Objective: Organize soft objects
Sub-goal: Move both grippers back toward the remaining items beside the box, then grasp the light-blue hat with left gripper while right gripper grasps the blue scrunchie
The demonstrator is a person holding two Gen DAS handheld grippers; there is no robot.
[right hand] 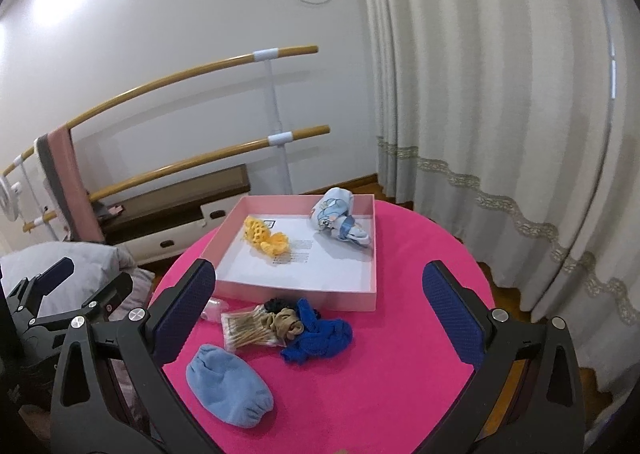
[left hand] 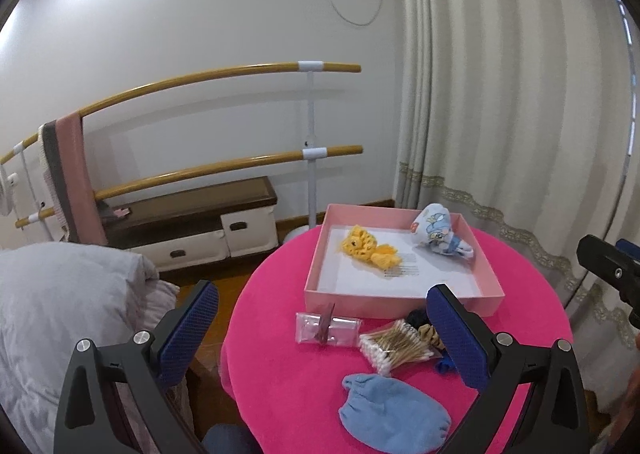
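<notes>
Pink tray [right hand: 304, 290]: one, shallow, white floor, at the far middle of the desk [right hand: 400, 354]. Inside it: one yellow knit piece [right hand: 266, 238] toward its left, touching one clear comb [right hand: 294, 257] at the middle; one printed blue-and-white cloth bundle [right hand: 340, 218] in its far right corner.

In front of the tray, on the desk: one light blue mitt [right hand: 228, 390], nearest the cameras; one pack of cotton swabs [right hand: 248, 328]; one tan scrunchie [right hand: 286, 326]; one black scrunchie [right hand: 276, 306], partly hidden behind the tan one; one dark blue mesh cloth [right hand: 320, 338], crumpled, touching the tan scrunchie. One clear packet [left hand: 326, 328] left of the swabs, contents hard to make out.

Left gripper [left hand: 320, 338]: jaws spread wide, empty, in front of the tray. Its right finger hides most of the scrunchies and mesh cloth in its own view.

Right gripper [right hand: 320, 326]: jaws spread wide, empty, framing the pile in front of the tray.

Desk: round, covered in bright pink cloth.

Room behind the tray: white wall, two wooden barre rails [left hand: 224, 169] with a pink towel [left hand: 74, 177] hung over them, low bench [left hand: 192, 213] with drawers, cream curtain [left hand: 500, 93] to the right. Grey bedding [left hand: 60, 314] left of the desk, cut off by the frame.
</notes>
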